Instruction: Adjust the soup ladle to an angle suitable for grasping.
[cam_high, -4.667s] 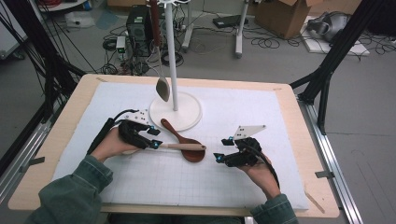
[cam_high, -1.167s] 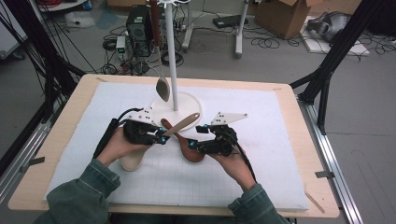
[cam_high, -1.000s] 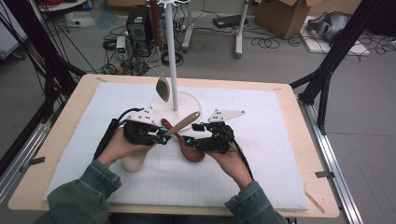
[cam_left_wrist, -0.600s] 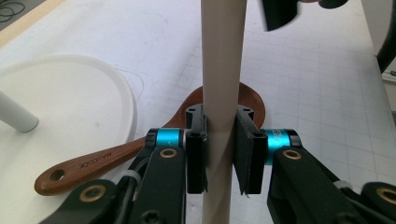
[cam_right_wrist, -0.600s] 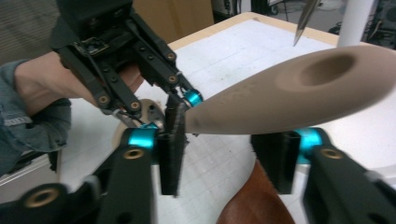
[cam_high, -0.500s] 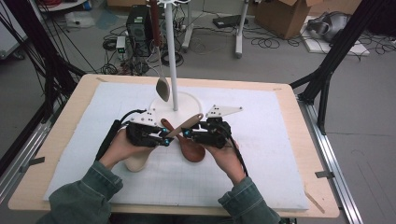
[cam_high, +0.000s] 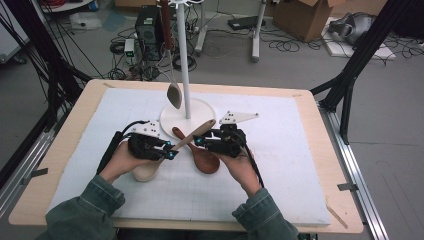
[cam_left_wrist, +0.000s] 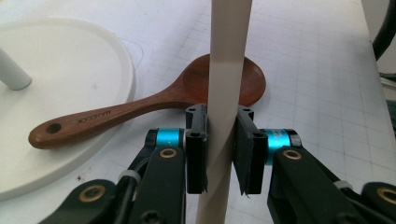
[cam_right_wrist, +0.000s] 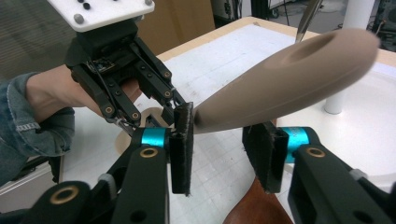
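Nearest the lower edge of the high view, two green sleeves are seen coming in over the surface (cam_high: 300, 150), which is covered with a white gridded mat on a wooden board. The left hand-held gripper (cam_high: 170, 151) is closed on the handle of a pale wooden spoon (cam_high: 192, 136); in the left gripper view the pale handle (cam_left_wrist: 224, 93) is seen clamped between both pads. The spoon's bowl (cam_high: 146, 171) is seen low by the left hand, and the handle slants up and away toward the right hand-held gripper (cam_high: 198, 142). That gripper's jaws have just been closing and are now held partly apart; in the right gripper view the rounded end of the pale handle (cam_right_wrist: 289, 81) is seen between and above them, its tip near the left pad, though it cannot be told whether the pads touch it. Just beneath the two grippers a dark wooden spoon (cam_high: 200, 156) lies flat on the mat, its handle end resting on the white round base (cam_high: 200, 107) of a stand. Farther off, a white pole (cam_high: 183, 60) rises from that base, and a metal spoon (cam_high: 173, 92) hangs beside it, bowl downward.
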